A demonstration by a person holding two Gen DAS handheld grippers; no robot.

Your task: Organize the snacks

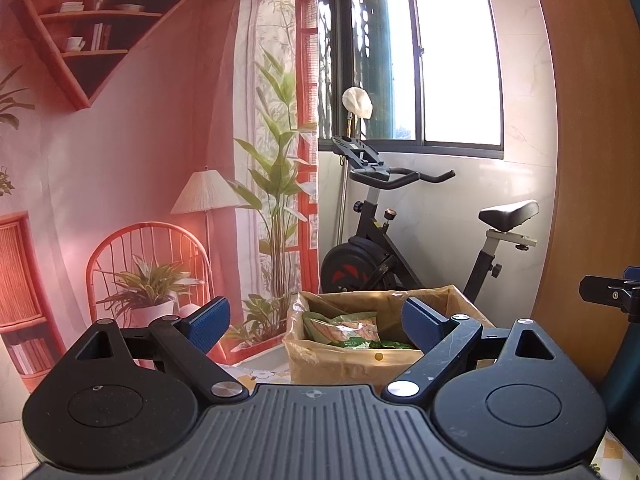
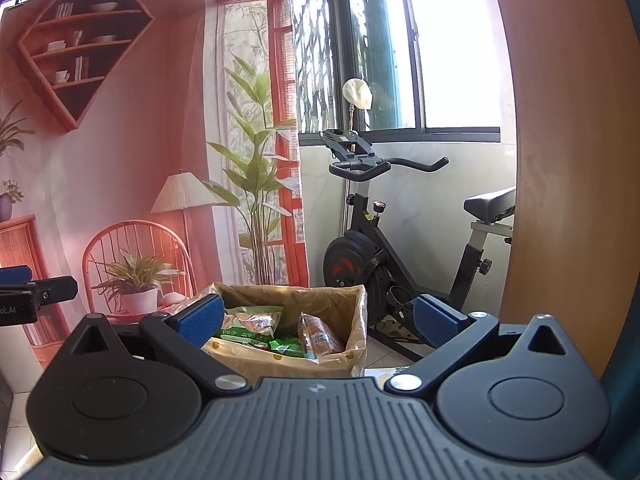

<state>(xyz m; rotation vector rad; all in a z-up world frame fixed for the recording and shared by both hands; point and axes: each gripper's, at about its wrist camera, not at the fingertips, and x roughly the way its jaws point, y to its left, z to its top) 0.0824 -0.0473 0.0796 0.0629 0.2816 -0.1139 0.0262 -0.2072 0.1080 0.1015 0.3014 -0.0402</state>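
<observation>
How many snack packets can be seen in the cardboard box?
3 distinct: a green-and-white bag at the left of the cardboard box, small green packets mid-bottom, a clear brown-filled pack at right. More may lie hidden underneath.

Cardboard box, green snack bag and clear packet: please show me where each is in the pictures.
cardboard box [image 2: 280,362], right wrist view, on its front wall.
green snack bag [image 2: 250,322], right wrist view, on the printed front, left inside the box.
clear packet [image 2: 318,334], right wrist view, on its middle, right inside the box.
</observation>
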